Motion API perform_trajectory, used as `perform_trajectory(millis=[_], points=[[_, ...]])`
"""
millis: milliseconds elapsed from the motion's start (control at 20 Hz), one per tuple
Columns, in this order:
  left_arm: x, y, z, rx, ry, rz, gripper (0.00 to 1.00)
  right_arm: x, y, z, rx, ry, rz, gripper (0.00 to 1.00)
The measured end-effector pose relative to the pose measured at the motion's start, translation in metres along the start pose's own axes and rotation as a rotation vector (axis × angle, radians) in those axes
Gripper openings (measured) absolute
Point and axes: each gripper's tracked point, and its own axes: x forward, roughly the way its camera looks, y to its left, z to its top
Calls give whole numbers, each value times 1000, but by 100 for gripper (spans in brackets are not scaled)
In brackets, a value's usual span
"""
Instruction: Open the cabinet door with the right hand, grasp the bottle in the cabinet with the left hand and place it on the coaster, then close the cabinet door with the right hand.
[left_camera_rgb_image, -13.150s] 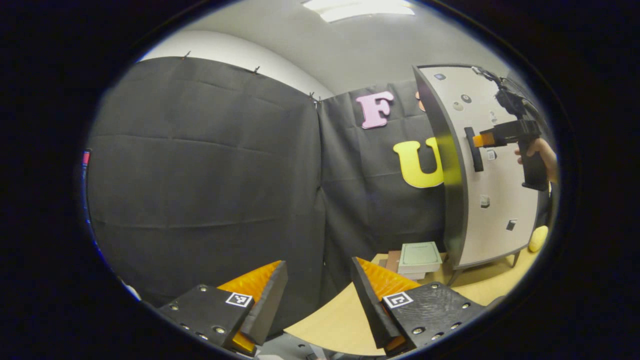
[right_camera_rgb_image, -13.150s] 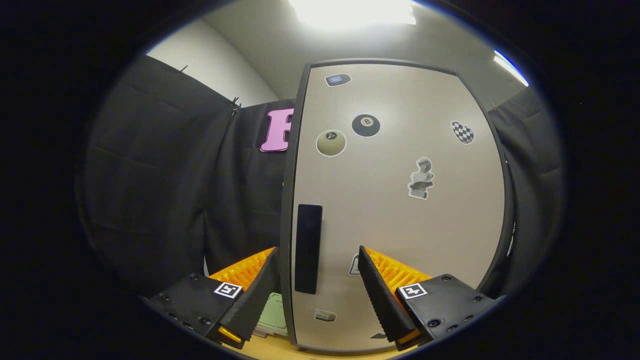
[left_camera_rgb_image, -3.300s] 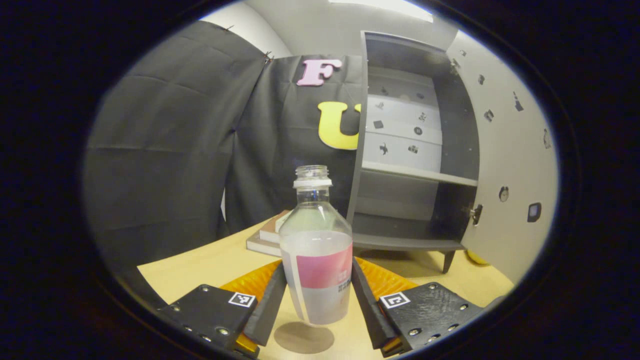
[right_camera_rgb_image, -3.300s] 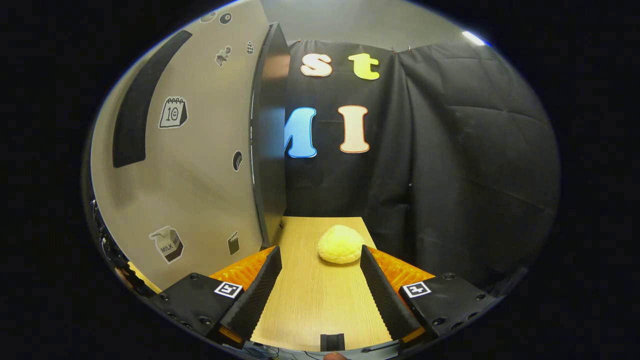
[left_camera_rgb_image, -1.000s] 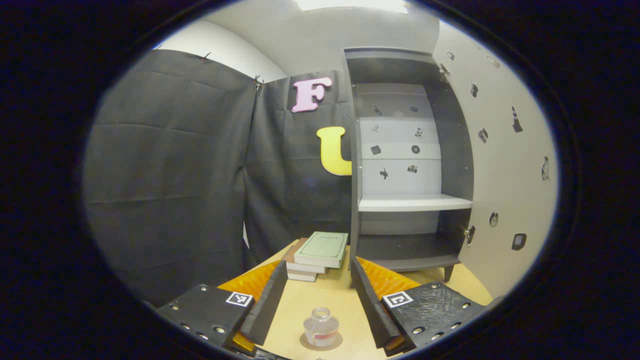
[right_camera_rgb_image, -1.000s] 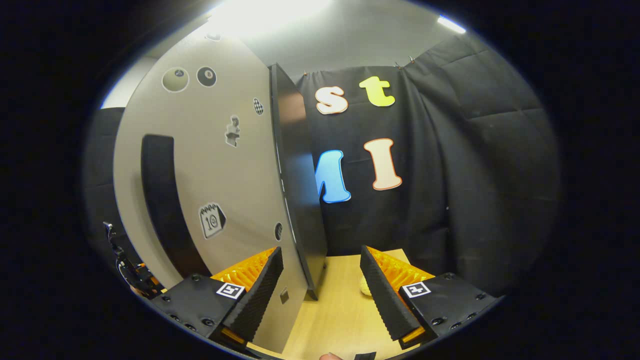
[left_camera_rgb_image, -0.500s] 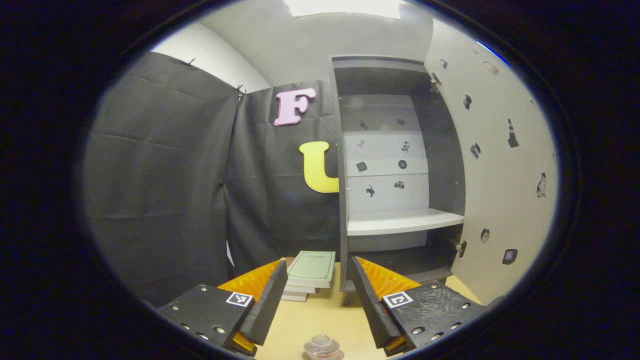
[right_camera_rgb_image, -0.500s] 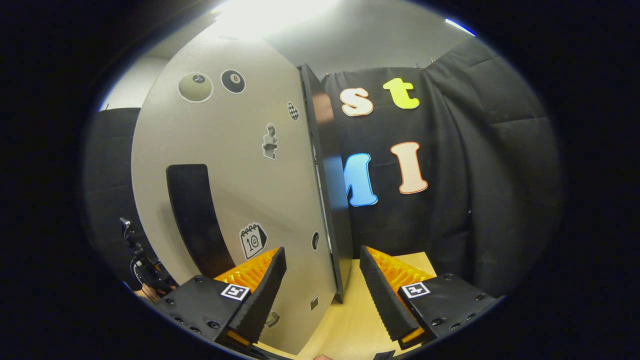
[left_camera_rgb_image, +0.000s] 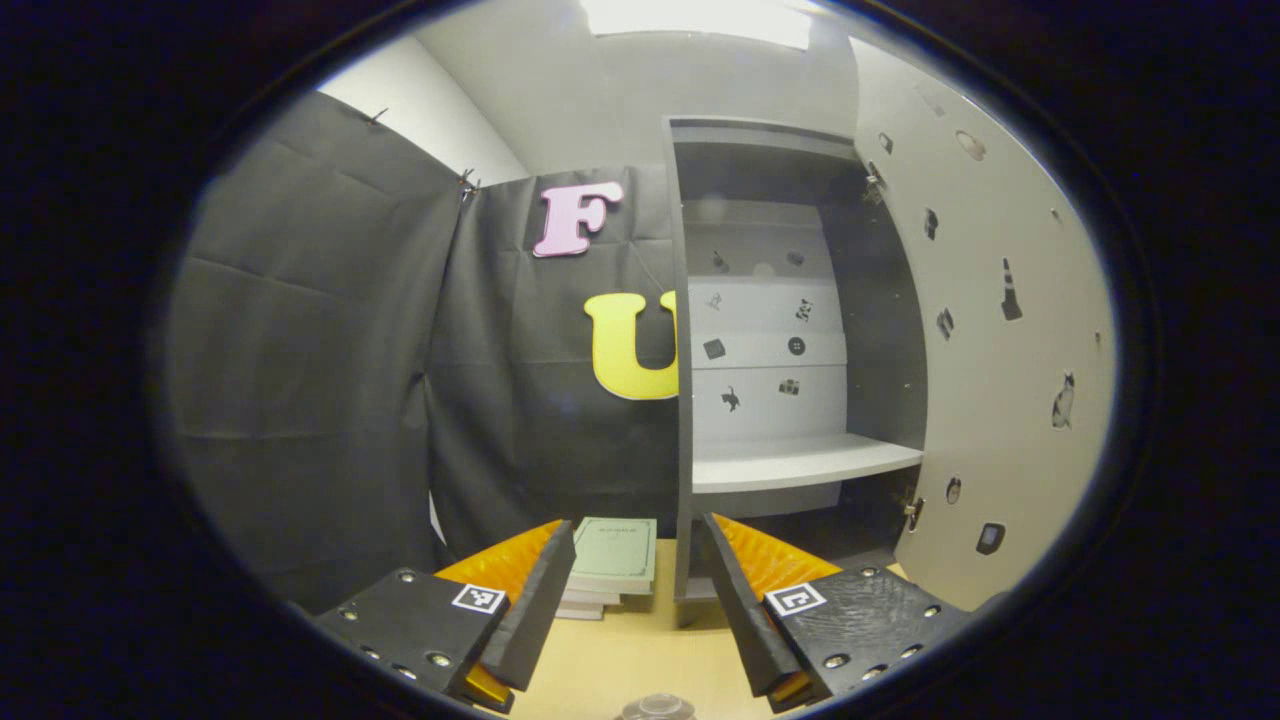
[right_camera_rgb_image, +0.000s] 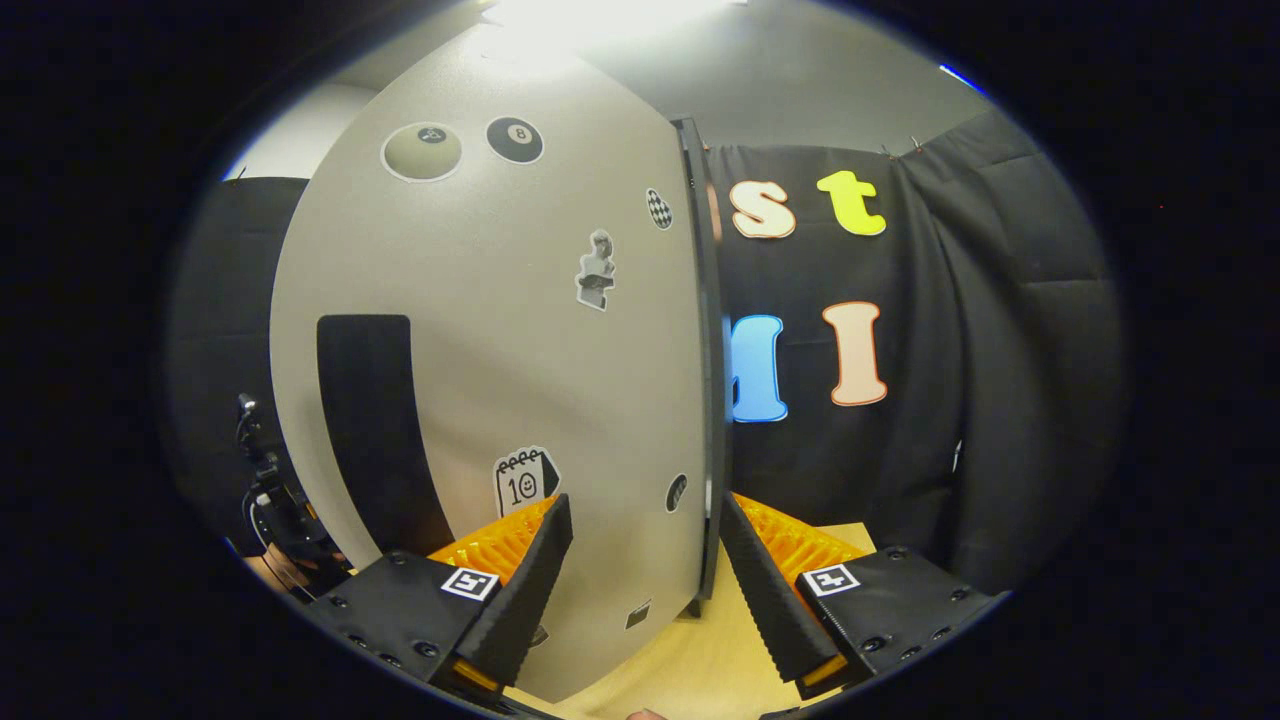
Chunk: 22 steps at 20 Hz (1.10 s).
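In the left gripper view the left tongs (left_camera_rgb_image: 628, 590) stand apart with nothing between them, held above the wooden table (left_camera_rgb_image: 630, 660). The bottle (left_camera_rgb_image: 655, 709) sits at six o'clock at the very bottom edge (just its open neck peeks in); whether it rests on a coaster I cannot tell. Ahead at one o'clock the cabinet (left_camera_rgb_image: 790, 350) gapes open, its pale shelf (left_camera_rgb_image: 800, 462) bare, and the cabinet door (left_camera_rgb_image: 1000, 350) swings out at three o'clock. A stack of books (left_camera_rgb_image: 612, 560) lies beside the cabinet's foot. In the right gripper view the right tongs (right_camera_rgb_image: 645, 575) are spread apart, straddling the door's hinge-side edge, the dark handle (right_camera_rgb_image: 365, 420) at nine o'clock.
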Motion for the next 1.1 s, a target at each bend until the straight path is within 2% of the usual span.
perform_trajectory(millis=[200, 400, 450, 500, 550, 600, 700, 750, 800, 850, 900, 950, 1000, 1100], points=[[2, 9, 1, -1, -4, -23, 76, 20, 24, 4, 3, -4, 23, 95], [3, 20, -3, -29, 4, -34, 82, 40, 46, 3, 4, -14, 34, 95], [5, 23, -5, -36, 3, -39, 76, 45, 54, 1, 4, -15, 38, 95], [4, 25, -5, -41, 1, -45, 82, 51, 61, 0, 1, -14, 43, 95], [4, 27, -6, -44, -2, -51, 82, 56, 67, -2, -4, -8, 46, 95], [3, 30, -6, -46, -5, -53, 76, 61, 71, 0, -9, -17, 43, 95], [-1, 37, -9, -52, -9, -53, 79, 71, 84, 0, -14, -17, 49, 96], [-2, 42, -11, -52, -7, -49, 79, 77, 91, -1, -13, -17, 55, 89], [-5, 49, -13, -51, -4, -42, 79, 82, 100, -1, -11, -17, 66, 96], [-7, 57, -14, -51, -2, -31, 76, 89, 111, -4, -9, -18, 79, 97], [-11, 66, -15, -53, -1, -20, 79, 95, 118, -5, -12, -18, 85, 98], [-14, 74, -15, -58, -1, -8, 79, 102, 124, -5, -17, -18, 85, 93], [-17, 84, -16, -64, 0, 5, 76, 109, 129, -5, -23, -19, 81, 97], [-25, 102, -19, -72, 1, 34, 79, 126, 135, -7, -25, -27, 67, 97]])
